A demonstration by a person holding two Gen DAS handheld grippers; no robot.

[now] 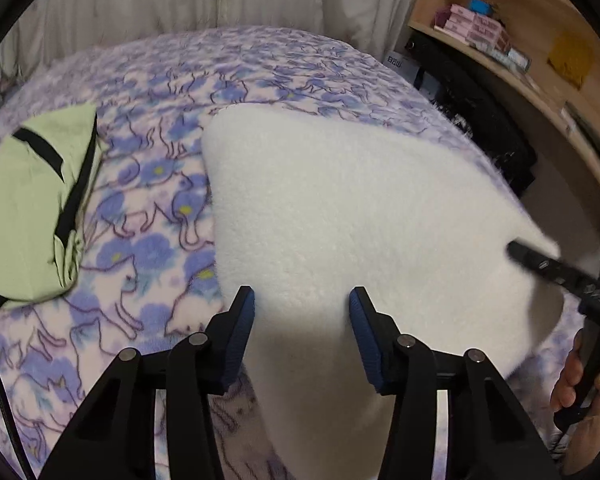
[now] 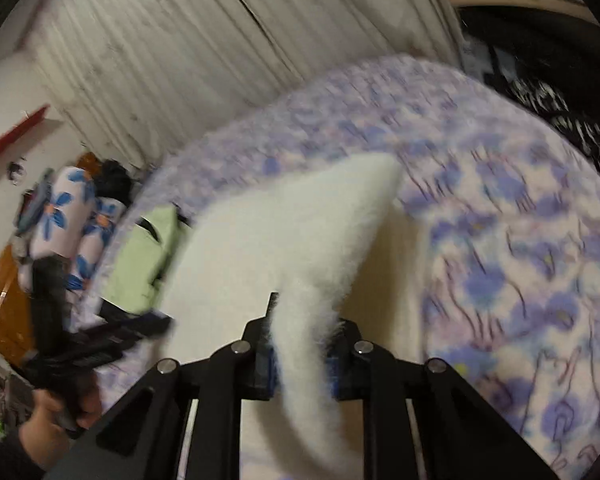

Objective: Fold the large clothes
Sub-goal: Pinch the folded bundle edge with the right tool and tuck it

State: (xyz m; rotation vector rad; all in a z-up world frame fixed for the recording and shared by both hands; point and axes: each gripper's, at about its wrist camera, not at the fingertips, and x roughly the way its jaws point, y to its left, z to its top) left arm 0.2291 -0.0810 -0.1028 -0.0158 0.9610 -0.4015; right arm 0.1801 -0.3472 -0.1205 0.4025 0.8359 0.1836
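Observation:
A white fleece garment (image 1: 340, 208) lies spread on the bed, its near right corner lifted. In the left wrist view my left gripper (image 1: 302, 304) hangs over the garment's near edge. Its blue pads (image 1: 240, 340) stand apart with the fleece between them, and I see no pinch. In the right wrist view my right gripper (image 2: 300, 344) is shut on a raised fold of the white fleece (image 2: 284, 240), which rises from the jaws. The right gripper (image 1: 518, 251) also shows at the garment's right corner. The left gripper (image 2: 140, 328) is a blur at the left.
A purple cat-print blanket (image 1: 148, 208) covers the bed. A folded pale green garment (image 1: 32, 208) with black trim lies at the left. A wooden shelf (image 1: 500, 52) with boxes stands beyond the bed's right edge. Curtains (image 2: 160, 60) hang behind. A hand (image 1: 580, 380) holds the right gripper.

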